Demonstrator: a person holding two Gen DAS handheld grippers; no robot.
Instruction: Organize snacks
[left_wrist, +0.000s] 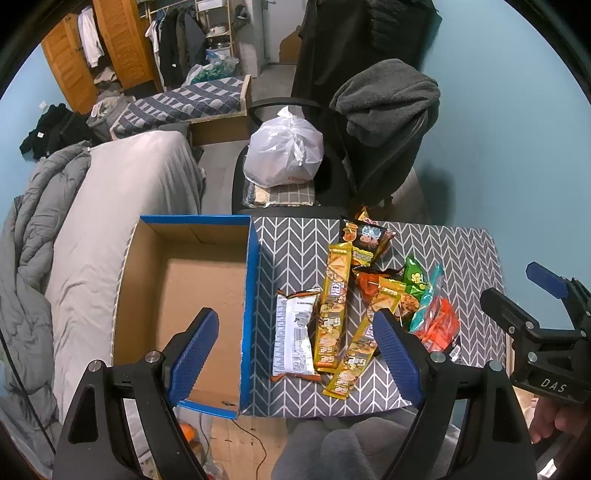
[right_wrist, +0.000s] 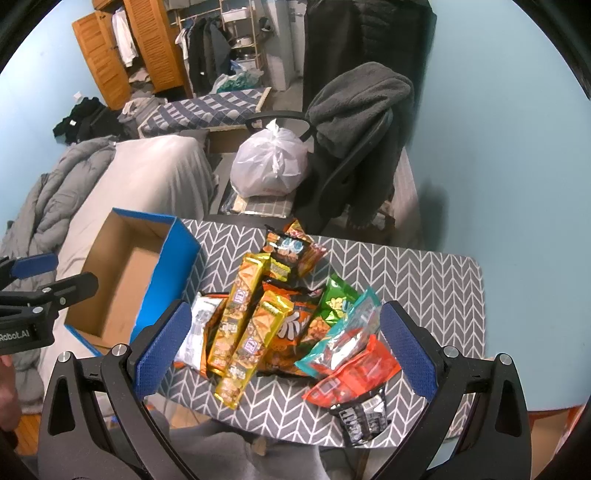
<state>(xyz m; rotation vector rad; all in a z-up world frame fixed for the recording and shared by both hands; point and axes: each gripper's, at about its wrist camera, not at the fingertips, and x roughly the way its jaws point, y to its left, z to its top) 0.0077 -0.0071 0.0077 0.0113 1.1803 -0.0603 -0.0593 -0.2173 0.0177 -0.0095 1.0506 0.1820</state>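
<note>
We see both tools released, nothing between the pads. Left tool (left_wrist: 295, 354) hangs tilted down over the near end of the box (left_wrist: 251, 295), straddling its blue right wall. Right tool (right_wrist: 282, 347) hangs over the snack pile (right_wrist: 291, 317), right of the box. We judge both are spread wide ready for a first pick; nothing is gripped yet.

The box sits on the worktop (left_wrist: 295, 236) at its left edge, open side up, and looks empty, so likely the target bin. All snacks lie right of the box in a loose heap. White pack (left_wrist: 295, 332) is closest to the box wall, flat. 2 yellow sticks (left_wrist: 334, 306) lie right of it, long axis roughly along the box wall, the second one leaning across the first. Orange bag (right_wrist: 291, 325), green bag (right_wrist: 334, 301), teal pack (right_wrist: 343, 332) and red pack (right_wrist: 354, 376) overlap further right of the box. Dark bag (left_wrist: 364, 236) sits at the far end. Small black pack (right_wrist: 364, 417) lies at the near edge, farthest from the box.

We judge the task barely begun: the white pack looks the easiest first grab.
</note>
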